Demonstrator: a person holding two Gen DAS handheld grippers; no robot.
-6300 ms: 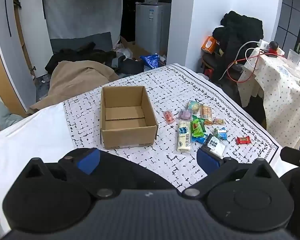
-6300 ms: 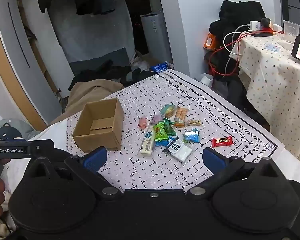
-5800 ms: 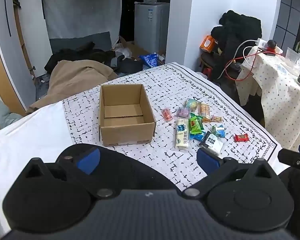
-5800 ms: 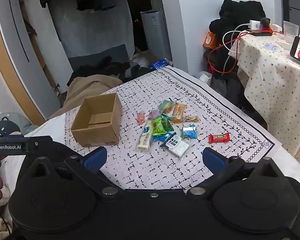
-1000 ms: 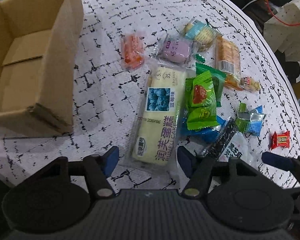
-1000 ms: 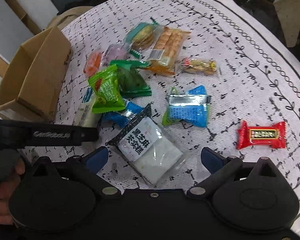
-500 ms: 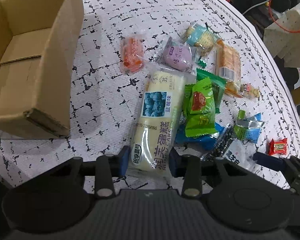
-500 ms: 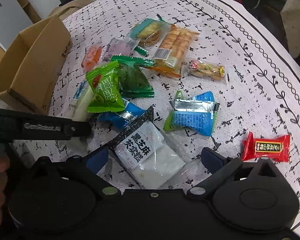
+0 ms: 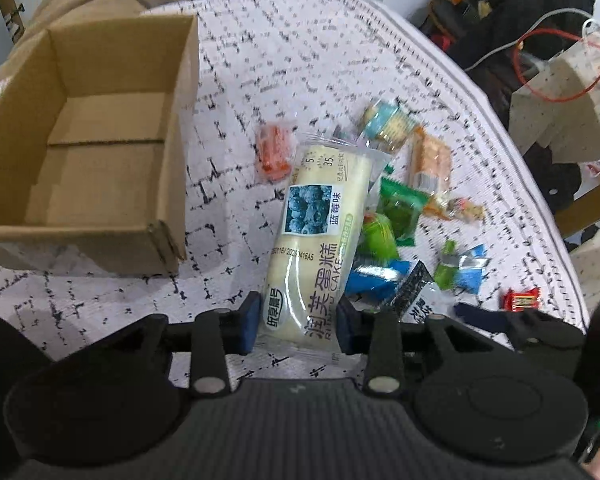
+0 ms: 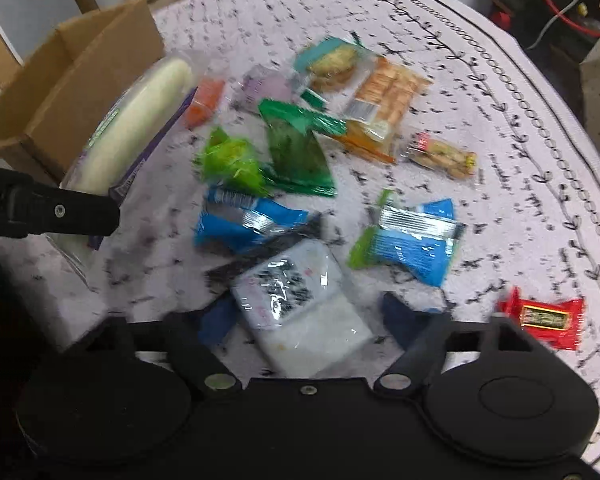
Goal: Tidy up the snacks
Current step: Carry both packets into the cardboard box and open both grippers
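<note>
My left gripper [image 9: 296, 322] is shut on the near end of a long cream cake packet [image 9: 316, 240]. The packet is raised off the patterned cloth and points away from me. An open, empty cardboard box [image 9: 100, 160] stands just left of it. In the right wrist view the same cake packet [image 10: 140, 120] hangs beside the box [image 10: 80, 80], under the left gripper's black finger [image 10: 52, 210]. My right gripper [image 10: 308, 320] is open and low, with its blue fingers on either side of a white packet [image 10: 300, 304]. That packet lies on the cloth.
Several snacks lie scattered on the cloth: green packets [image 10: 296, 148], blue packets [image 10: 412, 240], an orange cracker pack [image 10: 384, 100] and a red candy [image 10: 540, 316] near the right border. A cloth-covered side table with cables [image 9: 560, 80] stands beyond the right edge.
My left gripper has closed on the cake packet and lifted it from the cloth. My right gripper has dropped over the white packet and its fingers have narrowed.
</note>
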